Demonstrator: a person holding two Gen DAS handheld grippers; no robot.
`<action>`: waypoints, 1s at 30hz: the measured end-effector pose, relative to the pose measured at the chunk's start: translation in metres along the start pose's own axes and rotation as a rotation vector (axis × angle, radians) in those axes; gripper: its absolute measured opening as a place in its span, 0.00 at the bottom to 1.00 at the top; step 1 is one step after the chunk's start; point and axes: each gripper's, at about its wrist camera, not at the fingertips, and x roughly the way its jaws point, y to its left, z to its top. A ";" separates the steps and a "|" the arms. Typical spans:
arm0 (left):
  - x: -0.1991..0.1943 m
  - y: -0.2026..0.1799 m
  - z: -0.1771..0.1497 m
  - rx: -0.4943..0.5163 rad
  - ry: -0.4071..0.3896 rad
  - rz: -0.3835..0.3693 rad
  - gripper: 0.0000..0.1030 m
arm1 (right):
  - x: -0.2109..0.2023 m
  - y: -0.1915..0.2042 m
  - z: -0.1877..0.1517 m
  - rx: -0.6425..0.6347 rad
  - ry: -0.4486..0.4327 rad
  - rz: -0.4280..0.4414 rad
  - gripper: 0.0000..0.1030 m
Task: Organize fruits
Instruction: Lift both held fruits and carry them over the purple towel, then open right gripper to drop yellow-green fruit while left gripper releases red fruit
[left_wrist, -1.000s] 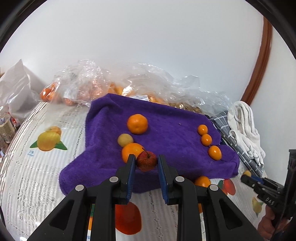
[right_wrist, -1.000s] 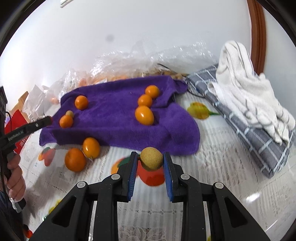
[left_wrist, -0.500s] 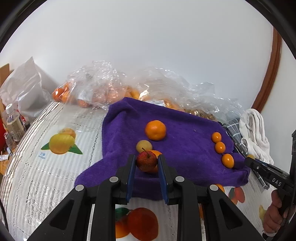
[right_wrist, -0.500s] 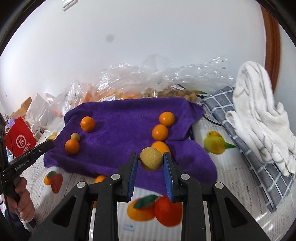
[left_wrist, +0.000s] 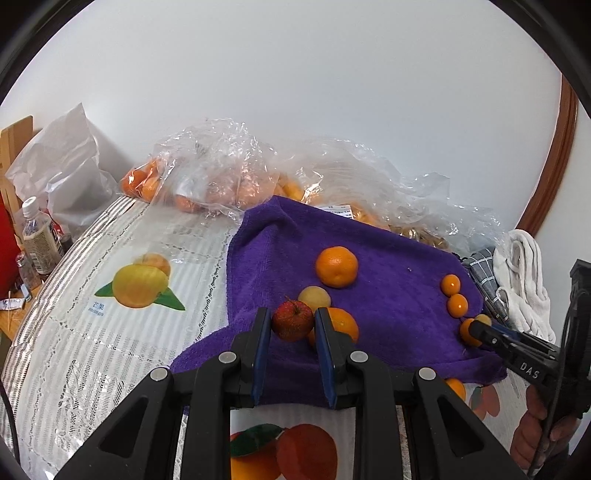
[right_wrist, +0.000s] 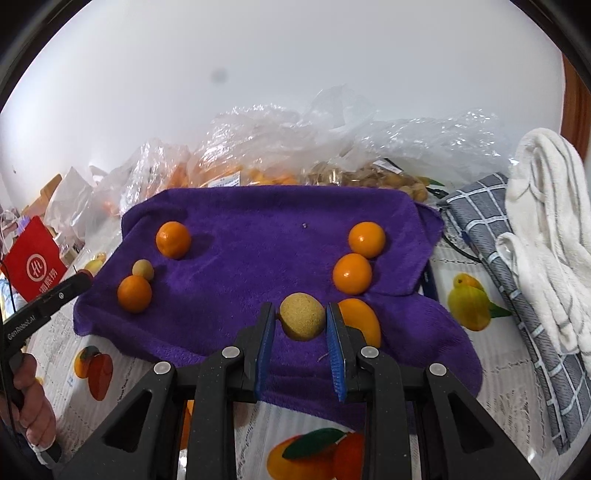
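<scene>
Purple towel (right_wrist: 258, 236): spread on the fruit-print tablecloth (left_wrist: 110, 258), with fruit lying in two groups on it.
Left gripper (left_wrist: 292, 325): clenched on a small red apple (left_wrist: 292, 319), held over the towel's near left edge.
Right gripper (right_wrist: 302, 323): clenched on a rough yellow-brown fruit (right_wrist: 302, 320), held above the towel's near part.
Left group: two oranges (right_wrist: 173, 239) and a small pale yellow fruit (right_wrist: 143, 269) that touches the nearer one.
Right group: three small orange fruits (right_wrist: 366, 239) in a row; the nearest sits just beside the right gripper's blue pad.
Off the towel: one orange fruit (left_wrist: 456, 387) on the tablecloth at the towel's near edge.
Behind: clear plastic bags (left_wrist: 221, 173) of fruit against the wall.
Right side: grey checked cloth (right_wrist: 491, 240) under a white towel (right_wrist: 546, 221).
</scene>
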 end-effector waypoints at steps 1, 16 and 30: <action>0.000 0.001 0.000 -0.002 0.000 0.002 0.23 | 0.003 0.001 0.000 -0.005 0.006 0.000 0.27; 0.010 0.010 -0.001 -0.044 0.022 0.025 0.23 | 0.024 0.005 -0.007 -0.041 0.061 0.004 0.27; 0.010 0.025 0.001 -0.134 0.029 -0.053 0.23 | 0.012 0.000 -0.010 -0.012 0.053 0.017 0.29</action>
